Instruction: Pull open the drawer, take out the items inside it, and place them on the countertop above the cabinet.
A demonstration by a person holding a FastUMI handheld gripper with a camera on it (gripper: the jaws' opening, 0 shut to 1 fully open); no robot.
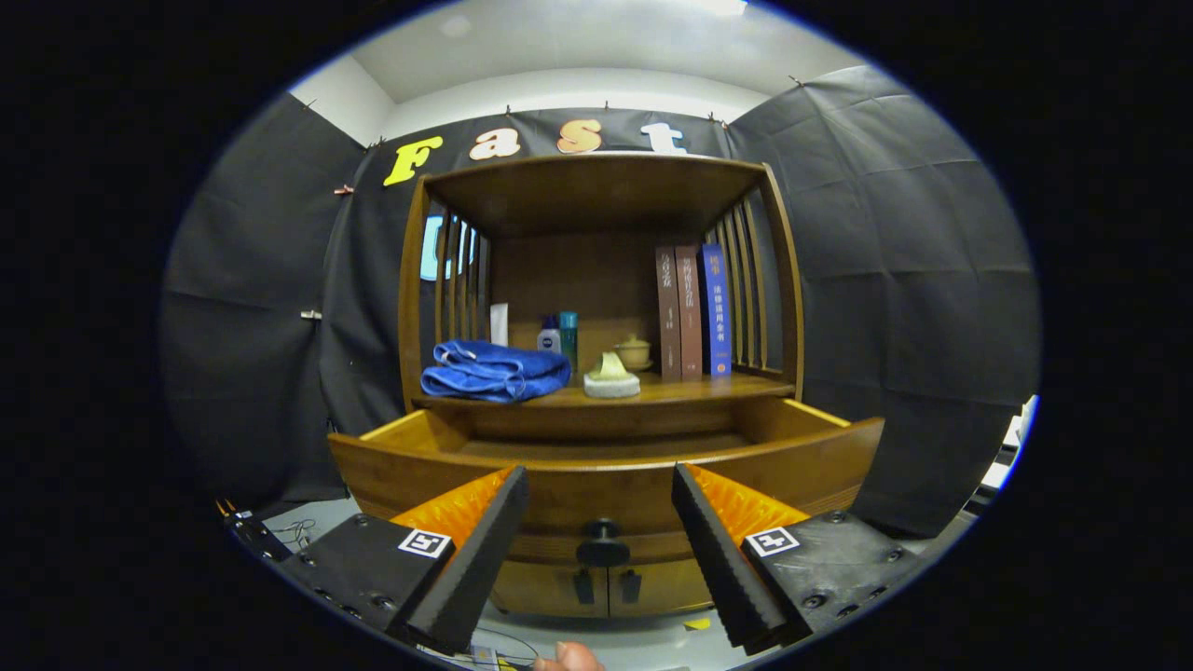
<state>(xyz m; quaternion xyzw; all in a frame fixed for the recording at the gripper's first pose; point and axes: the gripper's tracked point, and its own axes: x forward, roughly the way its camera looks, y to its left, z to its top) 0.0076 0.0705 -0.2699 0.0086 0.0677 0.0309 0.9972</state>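
Just now the tool [601, 540] has its two black ribbed fingers [475, 559] spread wide apart, gripping nothing, with orange padding showing on their outer sides. Between the fingers, and just ahead of them, sits the round black knob [602, 542] on the front panel of the curved brown wooden drawer [606, 475], which is pulled out toward the tool. The fingers do not touch the knob. Only a strip of the drawer's floor shows over its front rim, and no items can be made out on that strip. Below the drawer, two cabinet doors with small dark handles [606, 587] meet at the middle.

Beyond the drawer lies the wooden bench [708, 387] on top of the cabinet, under a slatted wooden hutch. On it rests a folded blue towel [494, 370] toward the left, a pale round dish holding a light green piece [611, 377] near the middle, and behind them a small white bottle [549, 335] beside a teal one [569, 335], plus a small beige lidded pot [634, 351]. Three upright books [691, 312], two brown and one blue, stand toward the right.

A fingertip [569, 657] shows beneath the tool.
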